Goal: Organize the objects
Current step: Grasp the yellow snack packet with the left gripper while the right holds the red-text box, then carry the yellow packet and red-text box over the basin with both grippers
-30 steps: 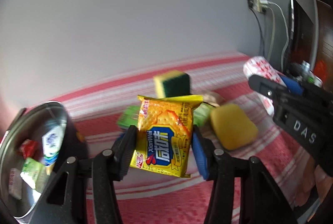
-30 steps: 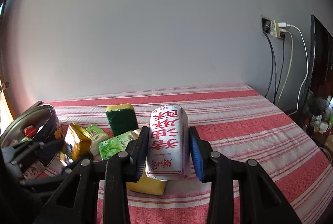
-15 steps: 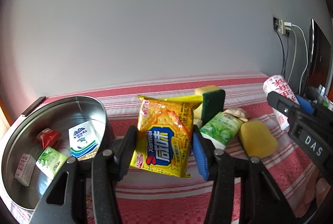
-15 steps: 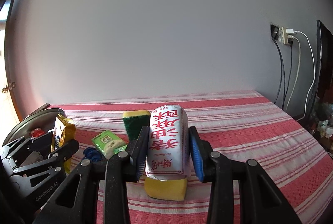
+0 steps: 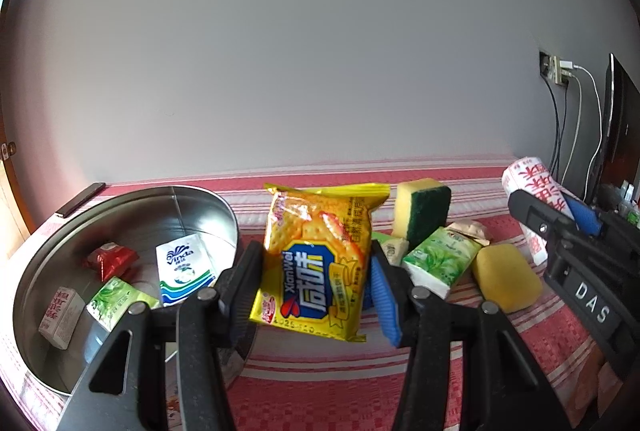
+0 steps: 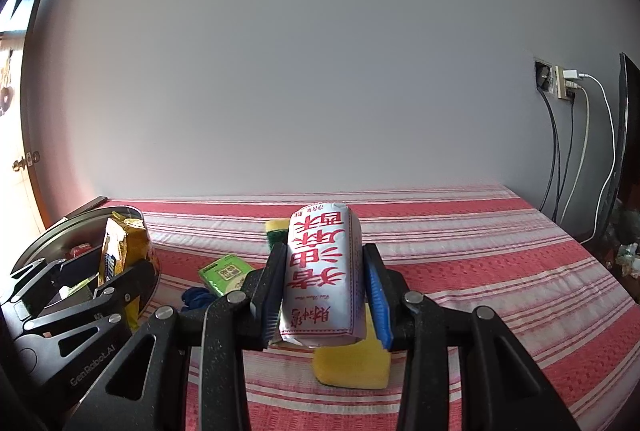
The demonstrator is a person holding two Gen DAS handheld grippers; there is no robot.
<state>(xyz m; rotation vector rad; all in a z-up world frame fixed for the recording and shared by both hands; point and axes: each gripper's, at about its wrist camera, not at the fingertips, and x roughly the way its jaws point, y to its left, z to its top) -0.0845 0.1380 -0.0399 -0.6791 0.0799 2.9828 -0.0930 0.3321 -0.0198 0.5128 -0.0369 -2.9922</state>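
Observation:
My left gripper [image 5: 316, 283] is shut on a yellow cracker packet [image 5: 320, 259], held upright above the red striped cloth, just right of a round metal tin [image 5: 224, 207]. The tin holds several small packets, among them a white Vinda tissue pack [image 5: 180, 267]. My right gripper [image 6: 324, 291] is shut on a white packet with red characters [image 6: 322, 275], held above a yellow sponge [image 6: 352, 367]. In the right wrist view the left gripper [image 6: 116, 271] and its cracker packet [image 6: 120, 251] sit beside the tin [image 6: 52, 235] at far left.
On the cloth lie a yellow-and-green scouring sponge [image 5: 424, 207], a green tissue pack [image 5: 440, 263], a yellow sponge [image 5: 504, 283] and a blue item [image 6: 196, 297]. A dark phone [image 5: 80, 203] lies by the wall. Cables and a socket [image 6: 560, 83] are at the right.
My left gripper has swung left with the cracker packet, so the tin now fills the left of its view. My right gripper, still holding the white packet, has shifted a little.

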